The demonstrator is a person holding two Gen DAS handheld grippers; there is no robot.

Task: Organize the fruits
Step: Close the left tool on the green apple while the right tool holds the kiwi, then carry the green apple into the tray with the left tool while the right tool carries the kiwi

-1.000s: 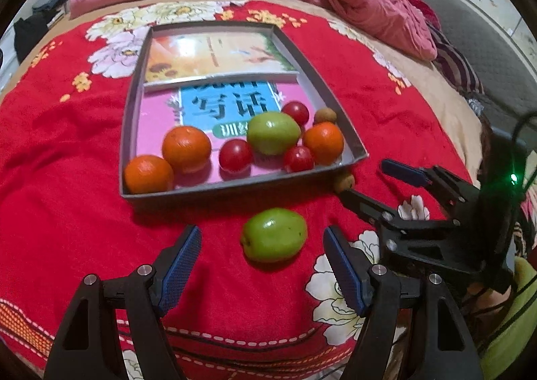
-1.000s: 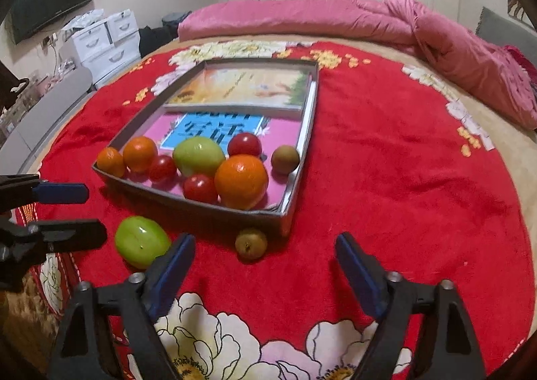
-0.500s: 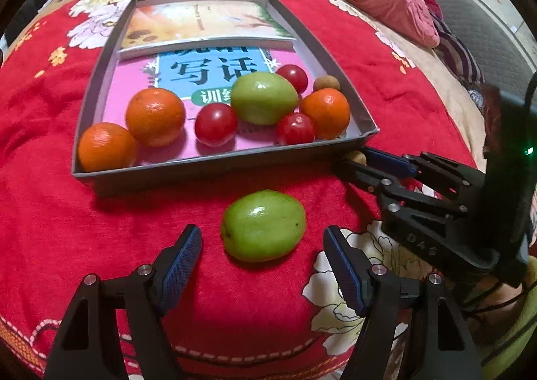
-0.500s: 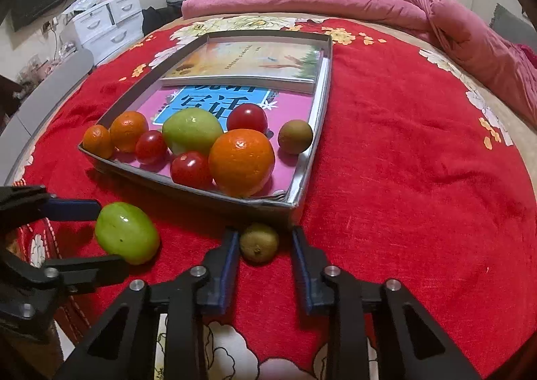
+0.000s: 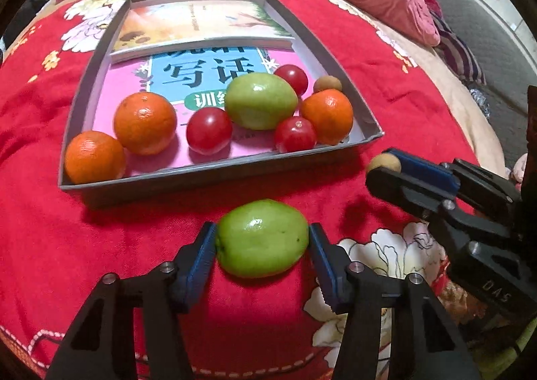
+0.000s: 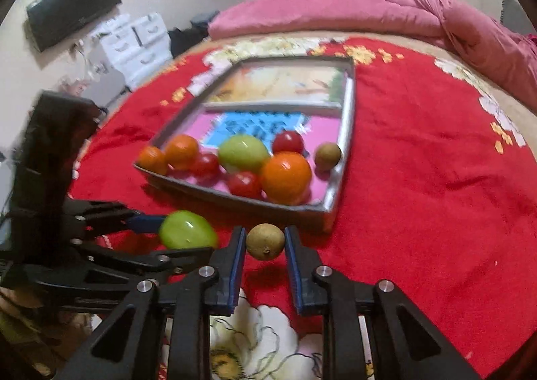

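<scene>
A loose green fruit [image 5: 261, 239] lies on the red blanket in front of the grey tray [image 5: 201, 178]. My left gripper [image 5: 261, 247] is closing on it, and both blue pads touch its ends. My right gripper [image 6: 265, 246] is shut on a small brown fruit [image 6: 265, 241], held just above the blanket with its shadow below. In the left wrist view that brown fruit [image 5: 384, 162] shows at the tip of the right gripper [image 5: 386, 170], near the tray's front right corner. In the right wrist view the green fruit [image 6: 186, 229] sits between the left gripper's [image 6: 174, 240] fingers.
The tray [image 6: 345, 131] holds two books, three oranges [image 5: 144, 121], three red tomatoes [image 5: 208, 130], a green fruit [image 5: 260, 100] and a small brown fruit [image 5: 327, 83]. A pink quilt [image 6: 335, 14] lies at the bed's far end. Drawers [image 6: 134, 44] stand at far left.
My left gripper came down and closed its pads onto the green fruit. My right gripper shut on the small brown fruit and raised it off the blanket.
</scene>
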